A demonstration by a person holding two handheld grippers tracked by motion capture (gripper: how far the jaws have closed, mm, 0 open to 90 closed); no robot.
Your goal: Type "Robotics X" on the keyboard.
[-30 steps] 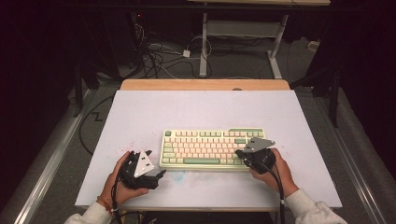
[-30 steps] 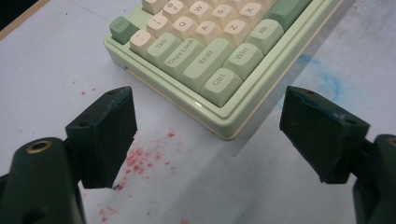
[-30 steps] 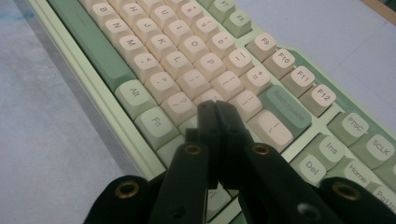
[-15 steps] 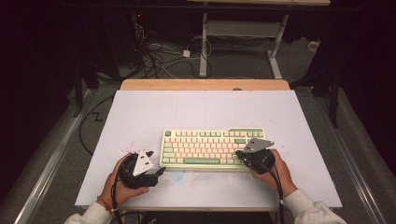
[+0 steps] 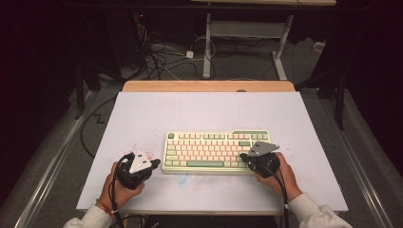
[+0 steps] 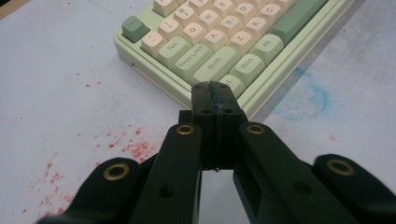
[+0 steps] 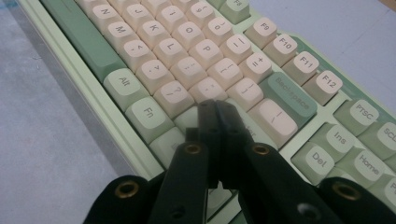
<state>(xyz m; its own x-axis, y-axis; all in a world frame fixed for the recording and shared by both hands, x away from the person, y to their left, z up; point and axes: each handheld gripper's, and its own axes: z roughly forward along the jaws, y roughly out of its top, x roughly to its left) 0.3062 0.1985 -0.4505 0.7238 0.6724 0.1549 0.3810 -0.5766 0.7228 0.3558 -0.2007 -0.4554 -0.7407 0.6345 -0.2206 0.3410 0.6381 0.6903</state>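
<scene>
A pale green keyboard (image 5: 216, 151) with cream and green keys lies near the table's front middle. My left gripper (image 5: 154, 164) sits just off its front left corner, held in a hand. In the left gripper view that gripper (image 6: 215, 91) has its jaws pressed together with nothing between them, the tip over the keyboard (image 6: 224, 42) edge near the corner key. My right gripper (image 5: 243, 156) rests over the keyboard's right end. In the right gripper view this gripper (image 7: 215, 108) is shut and empty, its tip low over the keys of the keyboard (image 7: 196, 65) near the shift row.
The white table top (image 5: 204, 111) carries red specks (image 6: 130, 147) by the left gripper and a blue smear (image 6: 306, 95) in front of the keyboard. A wooden strip (image 5: 209, 86) edges the far side. Cables and desk legs lie on the floor beyond.
</scene>
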